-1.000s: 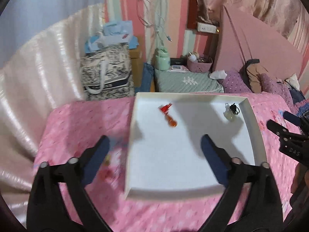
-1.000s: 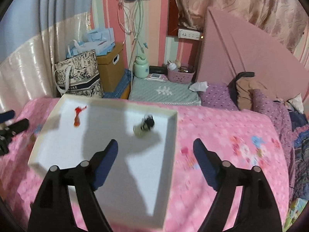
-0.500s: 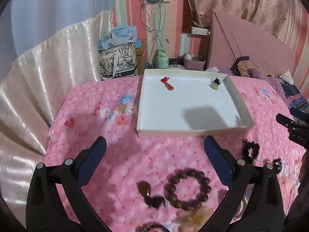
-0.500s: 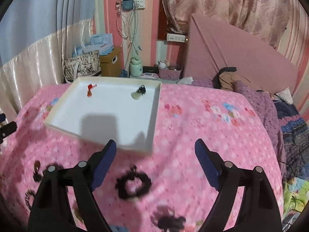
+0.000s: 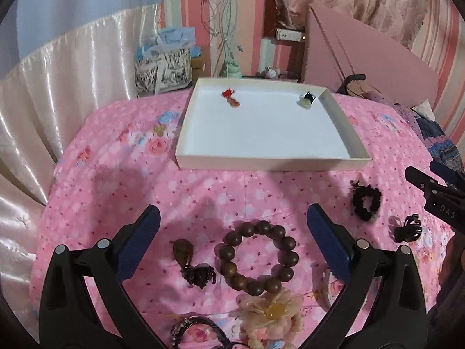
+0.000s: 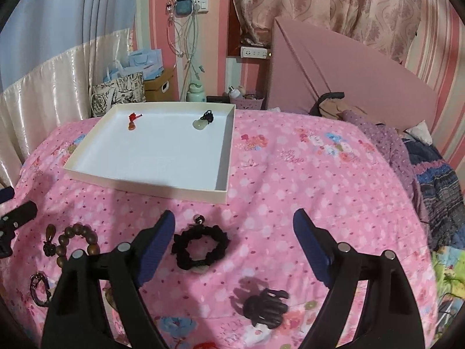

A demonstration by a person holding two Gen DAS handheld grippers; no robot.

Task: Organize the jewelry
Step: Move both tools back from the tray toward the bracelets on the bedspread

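A white tray [image 5: 340, 161] lies on the pink bedspread and holds a red-orange pendant [image 5: 231, 97] and a pale green pendant [image 5: 305, 100]; it also shows in the right wrist view [image 6: 139, 184]. My left gripper [image 5: 232, 229] is open and empty above a brown bead bracelet [image 5: 257, 257] and a brown pendant [image 5: 183, 251]. My right gripper [image 6: 234, 228] is open and empty above a black braided bracelet [image 6: 200, 245] and a black hair claw [image 6: 266, 308]. A flower hairpiece [image 5: 271, 312] lies near the bottom edge.
The right gripper's tip [image 5: 436, 189] shows at the left view's right edge. A dark woven bracelet [image 5: 197, 330] lies at the bottom. A bag [image 5: 162, 72], a green bottle [image 6: 196, 93] and a pink headboard [image 6: 348, 84] stand behind the bed. Clothes [image 6: 407, 151] lie at the right.
Both grippers have pulled back from over the tray toward the near side of the bed. The loose jewelry on the bedspread has come into view under them. Both stay open.
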